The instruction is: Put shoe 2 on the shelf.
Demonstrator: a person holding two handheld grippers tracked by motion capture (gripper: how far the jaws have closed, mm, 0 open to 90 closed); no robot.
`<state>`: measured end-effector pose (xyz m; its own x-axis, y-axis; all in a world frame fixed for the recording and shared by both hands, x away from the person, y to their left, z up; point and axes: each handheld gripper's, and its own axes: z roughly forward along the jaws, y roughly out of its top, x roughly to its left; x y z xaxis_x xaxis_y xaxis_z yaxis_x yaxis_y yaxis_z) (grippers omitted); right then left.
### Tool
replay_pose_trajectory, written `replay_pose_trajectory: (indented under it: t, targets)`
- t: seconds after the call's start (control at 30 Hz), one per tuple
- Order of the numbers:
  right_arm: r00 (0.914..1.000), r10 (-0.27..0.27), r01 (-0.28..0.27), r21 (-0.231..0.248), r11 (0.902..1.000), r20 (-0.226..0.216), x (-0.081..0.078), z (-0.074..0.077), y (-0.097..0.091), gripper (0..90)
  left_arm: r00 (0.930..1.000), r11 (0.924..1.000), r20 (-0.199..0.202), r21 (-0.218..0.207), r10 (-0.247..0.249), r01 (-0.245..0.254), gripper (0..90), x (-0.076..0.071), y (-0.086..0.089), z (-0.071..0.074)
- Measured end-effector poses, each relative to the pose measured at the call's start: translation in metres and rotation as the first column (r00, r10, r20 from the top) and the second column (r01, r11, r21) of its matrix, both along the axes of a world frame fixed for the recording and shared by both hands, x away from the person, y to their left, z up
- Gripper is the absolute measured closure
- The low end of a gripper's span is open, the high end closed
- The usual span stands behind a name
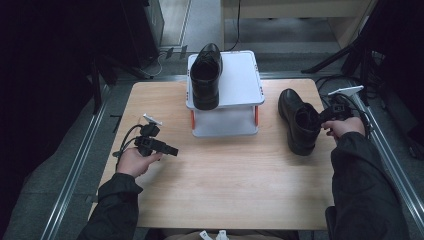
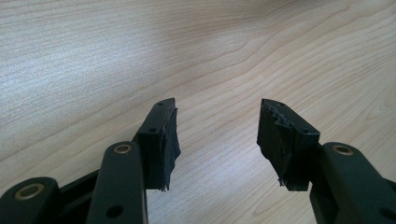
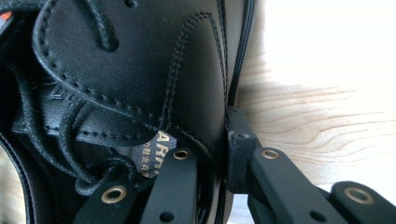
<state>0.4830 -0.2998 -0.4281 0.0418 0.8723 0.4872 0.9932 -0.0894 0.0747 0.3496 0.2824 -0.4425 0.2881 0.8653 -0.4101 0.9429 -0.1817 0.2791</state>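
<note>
A black leather lace-up shoe (image 1: 298, 121) stands on the right of the wooden table (image 1: 225, 175). My right gripper (image 1: 326, 116) is shut on its side wall (image 3: 201, 93), one jaw inside the opening by the laces, the other outside against the leather. A second black shoe (image 1: 205, 75) rests on the top of a small white two-level rack (image 1: 240, 85) at the back middle. My left gripper (image 1: 167, 149) is held low over the table's left part, open, with nothing between its fingers (image 2: 163, 140), just bare wood (image 2: 219, 70).
The rack's lower shelf (image 1: 225, 127) has orange posts at its sides. Metal rails (image 1: 80, 165) run along both sides of the table. Dark stands and cables (image 1: 345, 65) lie beyond the far right corner.
</note>
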Motion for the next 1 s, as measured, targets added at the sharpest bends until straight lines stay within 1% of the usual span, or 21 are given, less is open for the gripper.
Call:
replay_pose_trajectory:
  t: [0.1,0.17,0.23,0.3,0.4,0.47,0.53,0.63,0.87,1.0]
  targets:
    - [0.9997,-0.002,0.002,0.007,1.0,0.023,0.004,0.015,0.001,84.5,1.0,1.0,0.004,-0.007,-0.007,0.007,47.3,0.0,0.0,0.0]
    - [0.9996,-0.003,0.003,0.005,1.0,0.03,0.006,0.022,0.003,84.5,0.9999,0.9999,0.001,-0.007,-0.012,0.012,47.3,0.0,-0.001,0.0]
    - [0.9995,0.006,-0.005,-0.017,0.9998,0.031,0.009,0.033,0.006,84.5,0.9999,0.9999,0.002,-0.004,-0.011,0.011,47.2,0.0,-0.001,0.0]
    - [0.9994,0.007,-0.007,-0.021,0.9998,0.034,0.011,0.042,0.008,84.5,0.9999,0.9999,0.005,-0.007,-0.011,0.011,47.1,0.0,0.0,0.0]
    - [0.9989,0.01,-0.01,-0.008,0.9999,0.045,0.015,0.055,0.011,84.5,0.9999,0.9999,0.007,-0.008,-0.011,0.011,47.4,0.0,0.0,0.0]
    - [0.9986,0.012,-0.012,0.005,0.9999,0.051,0.017,0.065,0.013,84.5,0.9999,0.9999,0.002,-0.007,-0.011,0.011,47.4,0.0,-0.001,-0.001]
    - [0.9977,0.012,-0.012,0.004,0.9999,0.066,0.02,0.074,0.017,84.4,0.9999,0.9999,0.004,-0.007,-0.011,0.011,47.3,0.0,-0.001,-0.001]
    - [0.9972,0.019,-0.019,0.002,0.9998,0.073,0.023,0.088,0.021,84.4,0.9999,0.9998,0.005,-0.009,-0.016,0.016,47.4,-0.001,-0.001,-0.001]
    - [0.9941,0.014,-0.015,0.009,0.9998,0.108,0.03,0.121,0.029,84.0,0.9999,0.9998,0.005,-0.012,-0.013,0.013,47.4,-0.001,-0.002,-0.001]
    - [0.9926,0.018,-0.019,0.002,0.9998,0.12,0.035,0.137,0.037,84.1,0.9998,0.9995,0.002,-0.025,-0.019,0.019,47.4,0.0,-0.002,-0.002]
